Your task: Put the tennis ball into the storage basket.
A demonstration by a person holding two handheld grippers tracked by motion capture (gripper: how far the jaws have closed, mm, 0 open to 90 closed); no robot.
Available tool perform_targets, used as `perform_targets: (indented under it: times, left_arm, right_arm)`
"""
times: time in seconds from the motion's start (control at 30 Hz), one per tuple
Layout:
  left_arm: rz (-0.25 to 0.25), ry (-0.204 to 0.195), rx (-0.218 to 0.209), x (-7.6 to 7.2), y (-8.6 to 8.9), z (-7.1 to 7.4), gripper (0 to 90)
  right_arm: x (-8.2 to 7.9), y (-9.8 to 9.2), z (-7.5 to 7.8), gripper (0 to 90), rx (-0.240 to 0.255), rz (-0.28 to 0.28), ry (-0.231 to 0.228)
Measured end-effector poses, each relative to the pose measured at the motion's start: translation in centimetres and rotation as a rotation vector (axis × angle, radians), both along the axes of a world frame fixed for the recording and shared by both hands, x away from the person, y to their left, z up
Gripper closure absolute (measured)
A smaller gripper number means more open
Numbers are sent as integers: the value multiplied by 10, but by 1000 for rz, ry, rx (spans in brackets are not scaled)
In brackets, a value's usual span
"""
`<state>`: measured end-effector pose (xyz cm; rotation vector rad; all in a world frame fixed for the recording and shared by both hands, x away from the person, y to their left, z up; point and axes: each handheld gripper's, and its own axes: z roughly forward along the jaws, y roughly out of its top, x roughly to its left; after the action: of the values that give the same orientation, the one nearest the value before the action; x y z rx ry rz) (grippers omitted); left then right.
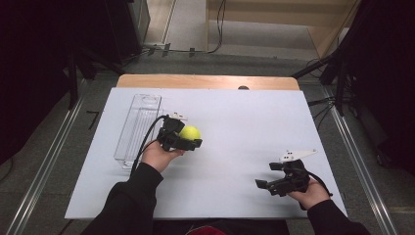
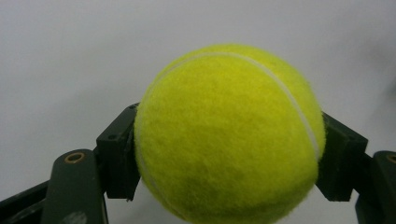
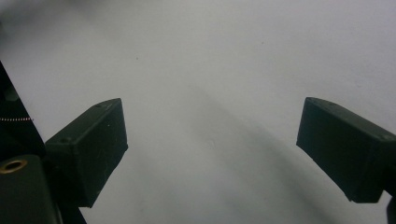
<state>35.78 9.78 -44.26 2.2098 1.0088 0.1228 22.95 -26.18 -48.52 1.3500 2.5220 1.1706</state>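
Left tool point(image 1: 188, 137) clamps a tennis ball point(image 1: 190, 132); right tool point(image 1: 270, 175) gapes empty.

Both sleeves point(image 1: 128, 200) are black. The grippers, left gripper point(image 1: 188, 138) and right gripper point(image 1: 268, 175), are matte black with trailing black cables. Brass-ringed screw holes dot the jaw arms.

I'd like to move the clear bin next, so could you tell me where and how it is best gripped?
Grip the clear bin by one thin long wall near the rim, coming from above with one jaw inside and one outside. It lies open-topped and too wide to span. The free right gripper stands open; the left gripper holds the tennis ball.
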Motion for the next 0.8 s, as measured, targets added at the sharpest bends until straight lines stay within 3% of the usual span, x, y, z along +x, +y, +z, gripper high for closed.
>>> perform_targets:
  times: [0.8]
  left_arm:
    - [-39,16,10,-2,10,21,257]
  right_arm:
    - [0,0,0,68,0,1,-1]
